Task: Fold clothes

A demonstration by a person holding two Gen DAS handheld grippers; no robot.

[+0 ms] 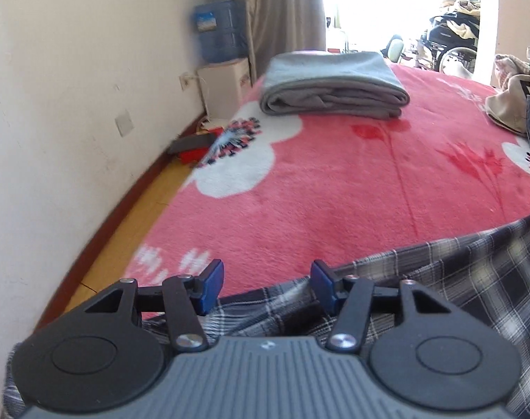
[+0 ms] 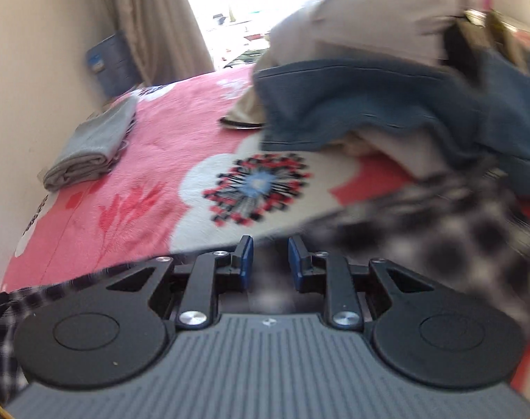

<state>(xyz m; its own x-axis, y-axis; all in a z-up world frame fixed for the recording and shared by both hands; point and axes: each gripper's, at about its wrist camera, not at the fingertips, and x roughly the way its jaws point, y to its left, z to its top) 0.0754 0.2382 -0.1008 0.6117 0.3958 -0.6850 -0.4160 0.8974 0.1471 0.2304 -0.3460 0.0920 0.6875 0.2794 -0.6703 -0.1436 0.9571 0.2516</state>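
Plaid shirt [image 1: 439,279] near edge of blanket [image 1: 334,181]; folded towel [image 1: 334,83] far back; clothes pile [image 2: 387,80] right.

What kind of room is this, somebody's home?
Most likely a bedroom in a home. A pink flowered blanket covers what looks like a bed, with a folded grey garment lying on it, a heap of unfolded clothes beside it, and a curtain by a bright window.
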